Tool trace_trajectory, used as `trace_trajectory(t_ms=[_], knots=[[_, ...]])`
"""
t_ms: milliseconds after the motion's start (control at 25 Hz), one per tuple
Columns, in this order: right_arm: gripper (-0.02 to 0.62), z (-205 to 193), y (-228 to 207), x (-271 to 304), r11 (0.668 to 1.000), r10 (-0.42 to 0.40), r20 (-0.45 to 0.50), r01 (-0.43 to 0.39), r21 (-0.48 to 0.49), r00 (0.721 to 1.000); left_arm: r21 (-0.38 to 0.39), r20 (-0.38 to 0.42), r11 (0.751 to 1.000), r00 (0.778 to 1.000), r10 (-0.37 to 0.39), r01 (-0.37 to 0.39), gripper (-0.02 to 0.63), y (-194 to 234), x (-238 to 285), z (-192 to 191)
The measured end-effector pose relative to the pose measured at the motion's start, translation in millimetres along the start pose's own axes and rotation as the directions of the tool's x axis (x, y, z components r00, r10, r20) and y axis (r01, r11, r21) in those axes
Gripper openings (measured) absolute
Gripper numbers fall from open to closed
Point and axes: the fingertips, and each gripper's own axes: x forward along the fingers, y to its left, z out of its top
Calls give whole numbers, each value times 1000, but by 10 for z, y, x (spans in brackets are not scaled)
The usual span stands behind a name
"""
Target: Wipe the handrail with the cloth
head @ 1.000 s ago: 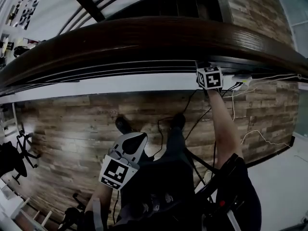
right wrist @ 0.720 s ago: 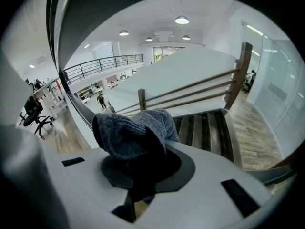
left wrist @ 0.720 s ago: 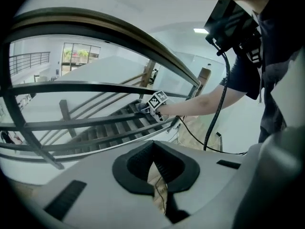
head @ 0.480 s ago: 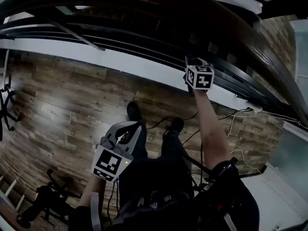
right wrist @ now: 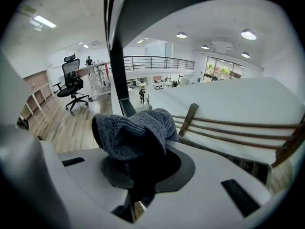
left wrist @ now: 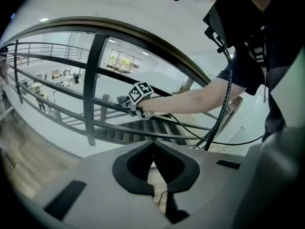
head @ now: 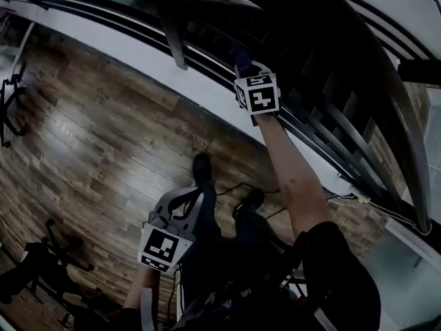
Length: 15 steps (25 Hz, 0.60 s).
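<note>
The dark wooden handrail (head: 365,54) curves across the top right of the head view, with thin horizontal bars (head: 207,57) below it. My right gripper (head: 242,64) reaches out at arm's length to those bars, shut on a grey cloth (right wrist: 133,135) bunched over its jaws. In the left gripper view that gripper (left wrist: 128,101) sits against a lower bar, under the handrail (left wrist: 157,39). In the right gripper view a dark rail (right wrist: 152,8) passes close overhead. My left gripper (head: 195,195) hangs low by my legs, shut and empty (left wrist: 153,161).
A dark upright post (head: 172,26) stands just left of the right gripper. Below lie wood-plank floor (head: 103,136), my shoes (head: 201,167) and cables (head: 358,197). A black stand (head: 8,102) is at the far left. An office chair (right wrist: 71,82) stands on the far floor.
My head has turned, so the handrail now runs steeply down the right. The right gripper with the cloth has shifted left along the bars. The left gripper stays low by my legs.
</note>
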Motion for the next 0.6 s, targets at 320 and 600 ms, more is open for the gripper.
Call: trace_trajectory(t_ms=[320,600], knots=[[43,819,738,649,967,71,-7,-70,-246,997,-106,7,990,996,93,-92,8,386,-224,-224],[43,1036,1091,548,930,99,5,-91,-357,995,-129,35,984,991,131,-125,8,580,-356,-194]])
